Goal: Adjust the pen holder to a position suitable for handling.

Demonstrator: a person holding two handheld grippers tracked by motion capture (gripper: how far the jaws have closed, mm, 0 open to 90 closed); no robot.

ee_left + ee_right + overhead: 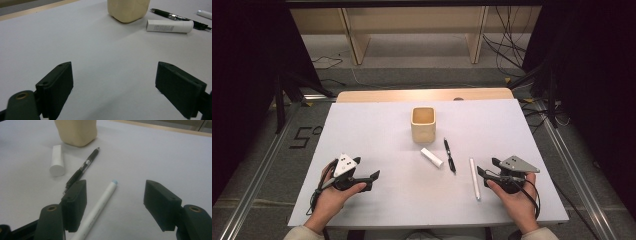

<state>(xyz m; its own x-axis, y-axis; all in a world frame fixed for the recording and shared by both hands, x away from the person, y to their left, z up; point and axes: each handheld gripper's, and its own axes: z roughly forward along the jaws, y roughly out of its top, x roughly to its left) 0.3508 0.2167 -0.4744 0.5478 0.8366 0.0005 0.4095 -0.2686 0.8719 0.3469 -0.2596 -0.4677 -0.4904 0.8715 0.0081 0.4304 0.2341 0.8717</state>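
Observation:
A cream square cup (423, 124) stands upright at the table's middle, open at the top. In front of it lie a short white tube (431, 157), a black pen (449, 155) and a long white pen (474, 178). My left gripper (375, 176) rests near the front left, held by a hand, jaws open and empty; the cup (128, 10) and white tube (170, 26) lie far ahead of it. My right gripper (482, 171) rests at the front right, open, just right of the white pen (98, 207), which lies between its jaws by the left one.
The white table top (377, 135) has a wooden edge (422, 94) at the back. Beyond it stand wooden shelf legs (357, 45) and loose cables (512, 50) on the floor. Metal rails run along both sides.

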